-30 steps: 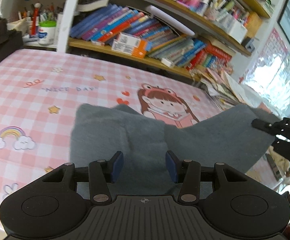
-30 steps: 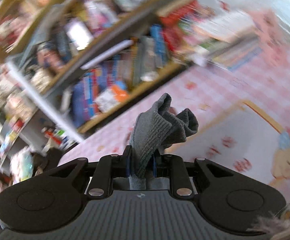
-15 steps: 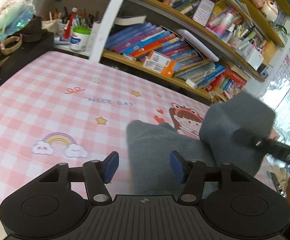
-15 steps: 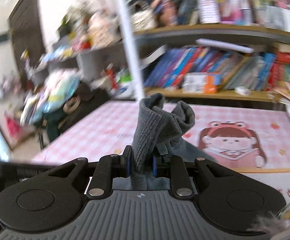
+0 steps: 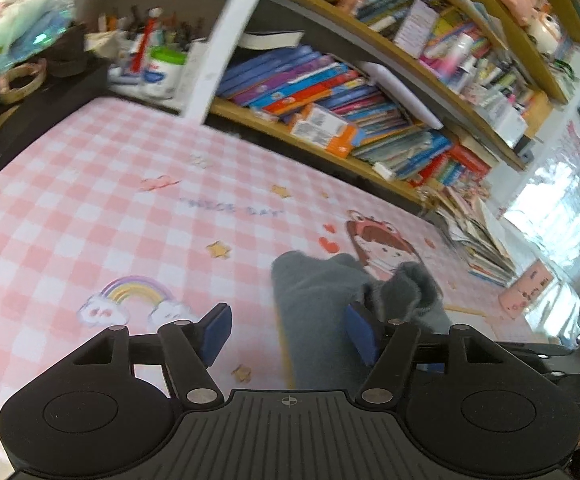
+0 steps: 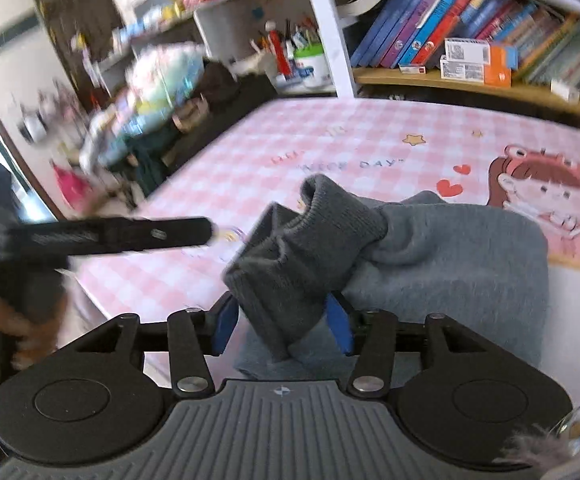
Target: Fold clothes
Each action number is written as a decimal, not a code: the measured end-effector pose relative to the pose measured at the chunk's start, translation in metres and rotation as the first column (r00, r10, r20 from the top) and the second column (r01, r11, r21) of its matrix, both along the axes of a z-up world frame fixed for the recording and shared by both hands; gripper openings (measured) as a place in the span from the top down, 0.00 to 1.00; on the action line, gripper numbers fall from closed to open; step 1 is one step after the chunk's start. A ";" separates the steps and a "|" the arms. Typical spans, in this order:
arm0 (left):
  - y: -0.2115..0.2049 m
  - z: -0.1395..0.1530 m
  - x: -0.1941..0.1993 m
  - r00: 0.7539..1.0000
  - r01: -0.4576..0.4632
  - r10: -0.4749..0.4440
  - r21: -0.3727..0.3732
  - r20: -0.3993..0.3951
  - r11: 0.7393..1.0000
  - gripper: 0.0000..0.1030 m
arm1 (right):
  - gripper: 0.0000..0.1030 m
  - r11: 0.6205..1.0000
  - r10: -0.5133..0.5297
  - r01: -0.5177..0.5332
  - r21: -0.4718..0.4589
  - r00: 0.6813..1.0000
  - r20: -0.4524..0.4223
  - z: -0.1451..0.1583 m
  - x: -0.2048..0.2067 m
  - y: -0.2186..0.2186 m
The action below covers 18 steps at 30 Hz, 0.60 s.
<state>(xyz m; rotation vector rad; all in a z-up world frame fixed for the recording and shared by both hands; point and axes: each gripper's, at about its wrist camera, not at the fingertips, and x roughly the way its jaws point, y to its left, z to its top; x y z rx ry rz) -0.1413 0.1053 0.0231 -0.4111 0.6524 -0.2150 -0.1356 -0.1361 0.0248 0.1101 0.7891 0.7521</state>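
A grey knitted garment [image 6: 450,264] is spread in a folded heap on a pink-and-white checked table cover [image 5: 90,208] printed with a rainbow, stars and a cartoon girl. In the right wrist view, a ribbed cuff of the garment [image 6: 302,252] is bunched up and stands between the blue pads of the right gripper [image 6: 281,326]. The jaws of that gripper have just been opening; the cuff is seen loose between the pads rather than squeezed by them. The rest of the garment is laid out to the right of the cuff, reaching toward the cartoon girl.

In the left wrist view, the left gripper [image 5: 288,330] is held over the near edge of the cover, its jaws set wide after having just been opening. Nothing is gripped: the left pad [image 5: 216,332] is over bare cover, and the right pad is seen just beside the garment's left edge.

Beyond the far edge of the cover, wooden shelves packed with colourful books [image 5: 330,108] are seen.
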 end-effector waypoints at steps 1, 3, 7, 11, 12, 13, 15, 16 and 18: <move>-0.003 0.002 0.004 1.000 0.015 -0.015 0.002 0.010 1.000 0.37 | 0.46 0.999 -0.001 0.001 0.046 1.000 -0.003 0.004 -0.002 -0.006; -0.009 0.006 0.012 0.998 0.044 -0.044 -0.003 0.034 0.999 0.34 | 0.36 0.993 -0.016 0.014 0.115 1.000 0.016 0.013 -0.007 -0.018; -0.027 0.012 0.023 0.991 0.114 -0.113 -0.002 0.066 0.994 0.29 | 0.34 0.976 -0.149 0.138 0.168 0.988 0.049 0.024 -0.016 -0.047; -0.052 0.013 0.030 0.977 0.194 -0.197 0.048 0.076 0.980 0.28 | 0.33 0.914 -0.380 0.373 0.162 0.925 0.017 0.020 -0.017 -0.081; -0.059 0.012 0.031 0.972 0.215 -0.221 0.077 0.078 0.974 0.28 | 0.33 0.893 -0.433 0.428 0.141 0.901 0.004 0.018 -0.016 -0.088; -0.066 0.010 0.032 0.970 0.223 -0.232 0.109 0.078 0.969 0.28 | 0.33 0.871 -0.479 0.477 0.115 0.878 -0.012 0.014 -0.014 -0.095; -0.074 0.006 0.034 0.973 0.205 -0.219 0.163 0.072 0.965 0.29 | 0.33 0.847 -0.524 0.526 0.071 0.850 -0.053 0.004 -0.009 -0.102; -0.076 0.004 0.036 0.975 0.194 -0.209 0.180 0.070 0.965 0.32 | 0.33 0.838 -0.539 0.543 0.053 0.839 -0.074 -0.001 -0.006 -0.105; -0.072 -0.002 0.042 0.979 0.191 -0.199 0.142 0.045 0.971 0.60 | 0.33 0.833 -0.548 0.553 0.022 0.830 -0.107 -0.010 -0.001 -0.104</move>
